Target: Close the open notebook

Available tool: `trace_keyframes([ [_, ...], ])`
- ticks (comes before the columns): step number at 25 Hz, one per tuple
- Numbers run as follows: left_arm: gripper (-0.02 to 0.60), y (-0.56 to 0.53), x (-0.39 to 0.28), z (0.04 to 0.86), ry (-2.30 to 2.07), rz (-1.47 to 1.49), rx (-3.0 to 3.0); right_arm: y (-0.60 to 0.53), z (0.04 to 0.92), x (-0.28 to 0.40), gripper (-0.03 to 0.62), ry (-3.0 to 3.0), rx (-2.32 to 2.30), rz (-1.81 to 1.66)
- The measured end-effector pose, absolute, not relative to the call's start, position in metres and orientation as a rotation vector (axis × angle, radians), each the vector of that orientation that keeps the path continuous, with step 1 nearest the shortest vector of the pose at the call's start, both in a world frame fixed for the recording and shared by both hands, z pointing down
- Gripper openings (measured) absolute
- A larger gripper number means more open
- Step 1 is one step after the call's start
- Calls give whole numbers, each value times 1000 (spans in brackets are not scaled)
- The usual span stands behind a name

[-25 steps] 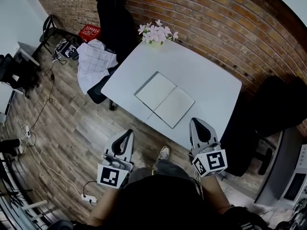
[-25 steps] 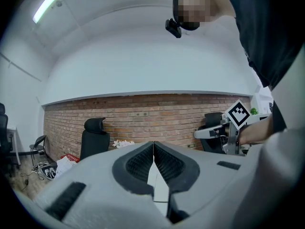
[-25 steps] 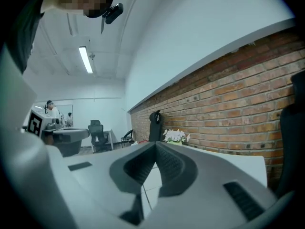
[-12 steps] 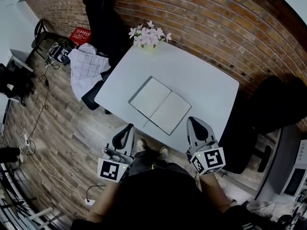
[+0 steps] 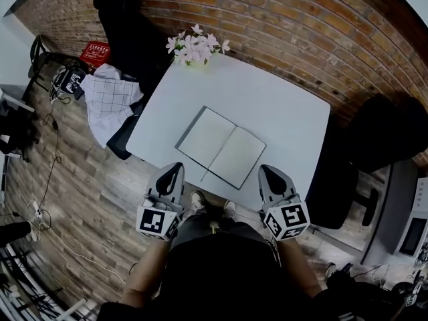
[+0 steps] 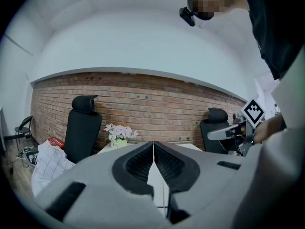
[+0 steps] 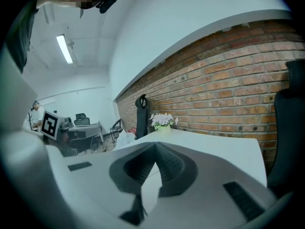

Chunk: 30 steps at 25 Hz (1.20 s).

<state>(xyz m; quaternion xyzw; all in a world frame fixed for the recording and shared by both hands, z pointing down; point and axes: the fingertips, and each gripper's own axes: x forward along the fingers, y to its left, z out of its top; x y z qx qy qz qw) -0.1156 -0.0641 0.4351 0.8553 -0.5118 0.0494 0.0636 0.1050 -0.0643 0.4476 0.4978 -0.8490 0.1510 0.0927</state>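
The open notebook [image 5: 221,146] lies flat on the white table [image 5: 281,105], near its front edge, both blank pages facing up. My left gripper [image 5: 175,169] hovers just short of the table edge, to the left of the notebook's near corner, jaws shut and empty. My right gripper [image 5: 267,172] hangs at the front edge to the notebook's right, also shut with nothing in it. In the left gripper view the left gripper [image 6: 153,142] has its jaws meeting in a thin line. The right gripper [image 7: 155,145] looks the same in its own view.
A pot of pink flowers [image 5: 194,47] stands at the table's far left corner by the brick wall. A black chair [image 5: 130,29] is behind it, a chair with a checked cloth [image 5: 110,99] to the left, another black chair [image 5: 381,142] to the right.
Both grippers have come forward and down toward the table's near edge, the left one farther. The notebook has not moved. Both stay shut.
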Motion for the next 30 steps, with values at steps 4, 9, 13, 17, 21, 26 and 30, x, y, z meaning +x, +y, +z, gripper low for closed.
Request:
trace_keyframes([
  [4, 26, -82, -126, 469, -1496, 238, 2556, -68, 471, 106, 12, -2448, 1480, 499],
  [9, 26, -101, -139, 508, -1452, 335, 2519, -72, 502, 105, 13, -2382, 1478, 539],
  [13, 26, -115, -146, 536, -1411, 399, 2492, -73, 525, 105, 14, -2331, 1485, 610],
  [17, 26, -133, -152, 561, -1366, 479, 2477, -74, 544, 104, 14, -2293, 1485, 663],
  [21, 26, -155, -161, 590, -1338, 566, 2437, -75, 567, 106, 14, -2246, 1499, 768],
  [26, 26, -179, -166, 621, -1281, 670, 2387, -76, 593, 111, 31, -2192, 1513, 883],
  [30, 26, -193, -172, 645, -1245, 760, 2345, -76, 611, 112, 92, -2145, 1516, 922],
])
